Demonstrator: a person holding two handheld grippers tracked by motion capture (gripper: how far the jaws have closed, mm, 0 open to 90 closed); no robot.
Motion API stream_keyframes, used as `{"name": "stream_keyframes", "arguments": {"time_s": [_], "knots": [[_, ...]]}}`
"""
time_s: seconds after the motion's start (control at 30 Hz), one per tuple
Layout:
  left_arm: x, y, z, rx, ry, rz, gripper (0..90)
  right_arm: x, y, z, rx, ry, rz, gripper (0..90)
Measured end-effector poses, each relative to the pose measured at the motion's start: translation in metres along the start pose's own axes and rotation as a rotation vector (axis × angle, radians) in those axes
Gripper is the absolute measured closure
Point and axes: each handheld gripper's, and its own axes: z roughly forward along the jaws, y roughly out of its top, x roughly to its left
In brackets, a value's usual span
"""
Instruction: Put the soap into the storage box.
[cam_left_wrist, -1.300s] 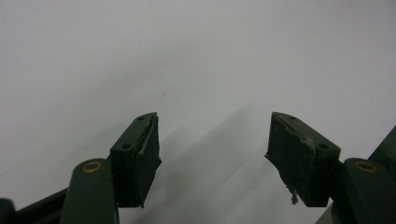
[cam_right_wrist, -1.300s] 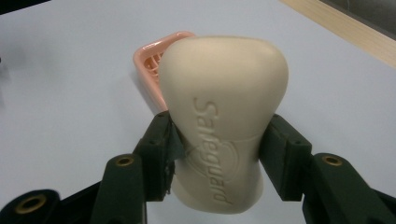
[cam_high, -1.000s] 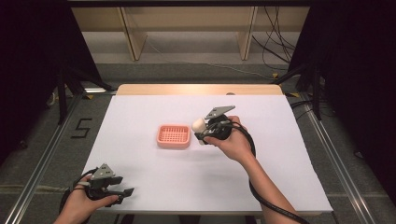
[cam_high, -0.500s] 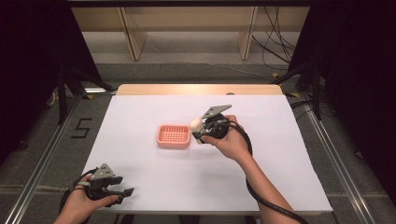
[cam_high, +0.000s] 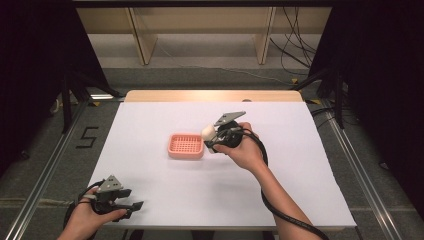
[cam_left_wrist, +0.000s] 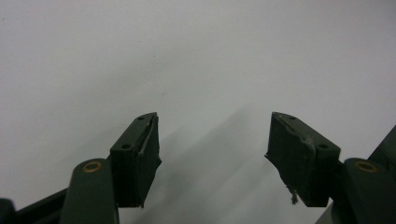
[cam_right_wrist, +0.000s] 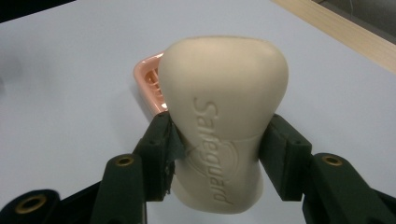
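A cream bar of soap (cam_right_wrist: 224, 121) with embossed lettering is clamped between the jaws of my right gripper (cam_right_wrist: 219, 149). In the high view that gripper (cam_high: 210, 137) hovers just right of a pink slatted soap dish (cam_high: 186, 145) near the table's middle, with the soap (cam_high: 206, 131) above the dish's right edge. The dish (cam_right_wrist: 148, 81) peeks out behind the soap in the right gripper view. My left gripper (cam_high: 131, 207) rests open near the front left of the table, over bare white surface, its fingertips (cam_left_wrist: 140, 149) wide apart.
The white table top (cam_high: 300, 165) has a wooden strip (cam_high: 210, 95) along its far edge. Metal rails (cam_high: 45, 170) run down both sides on the floor. Shelving and cables stand behind the table.
My right gripper has carried the soap a little to the left and nearer, closer to the dish's right edge. The left gripper has stayed put.
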Motion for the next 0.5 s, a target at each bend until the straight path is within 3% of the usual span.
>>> {"name": "stream_keyframes", "arguments": {"time_s": [0.17,0.2,0.27,0.47,0.5], "knots": [[0.0003,0.0002,-0.0004,0.001,0.004,0.013,33.8,-0.0020,0.0016,0.0024,-0.006,0.002,-0.032,50.2],[0.0003,0.0001,-0.0003,0.001,0.004,0.012,33.8,-0.0007,0.0019,0.0021,0.000,-0.003,-0.003,50.2],[0.0003,0.0001,-0.0003,0.000,0.004,0.011,33.8,-0.0004,0.0020,0.0026,0.000,0.000,0.001,50.1],[0.0002,0.0001,-0.0003,0.001,0.003,0.012,33.8,-0.0006,0.0034,0.0051,0.001,0.003,0.003,50.2],[0.0003,0.0001,-0.0002,0.001,0.003,0.012,33.8,-0.0018,0.0041,0.0064,-0.001,0.004,-0.018,50.2]]}}
